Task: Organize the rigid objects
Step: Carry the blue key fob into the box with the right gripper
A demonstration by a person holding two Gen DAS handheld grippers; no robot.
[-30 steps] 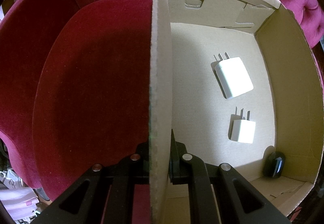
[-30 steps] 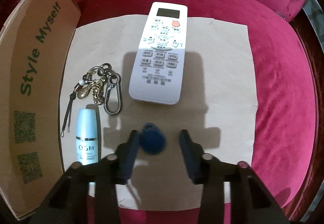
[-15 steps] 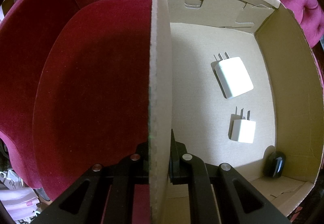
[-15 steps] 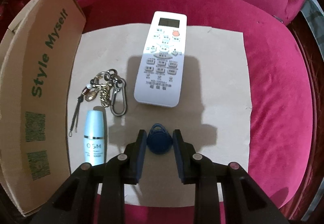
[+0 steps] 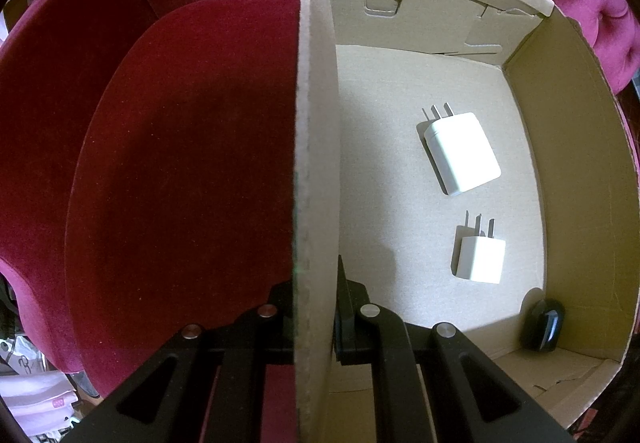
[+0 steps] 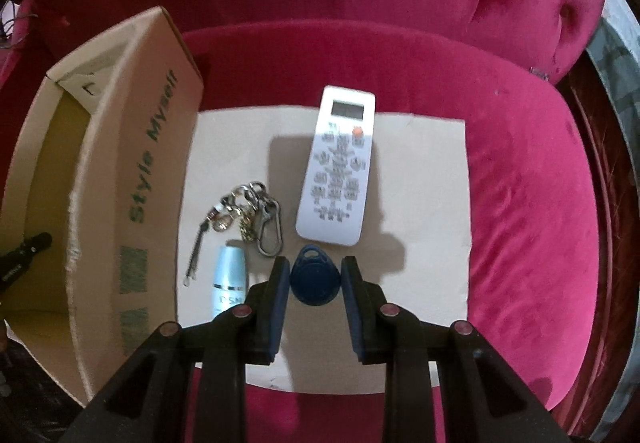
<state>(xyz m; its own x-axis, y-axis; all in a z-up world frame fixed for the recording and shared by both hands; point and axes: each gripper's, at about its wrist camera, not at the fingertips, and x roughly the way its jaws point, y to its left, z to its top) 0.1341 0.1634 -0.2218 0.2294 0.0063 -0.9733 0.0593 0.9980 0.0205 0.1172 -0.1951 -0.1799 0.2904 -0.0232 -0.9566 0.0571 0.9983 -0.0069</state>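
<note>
My left gripper (image 5: pixel 316 307) is clamped on the box (image 5: pixel 316 123) wall, one finger inside, one outside. In the box: two white chargers (image 5: pixel 462 153) (image 5: pixel 480 259) and a small black thing (image 5: pixel 542 325) in the corner. My right gripper (image 6: pixel 315 275) is pinching the blue fob (image 6: pixel 315 279), lifted off the paper sheet (image 6: pixel 424 203). On the sheet sit the remote (image 6: pixel 340 167), keyring (image 6: pixel 248 211) and a pale blue bottle (image 6: pixel 230 279), box just beside them.
</note>
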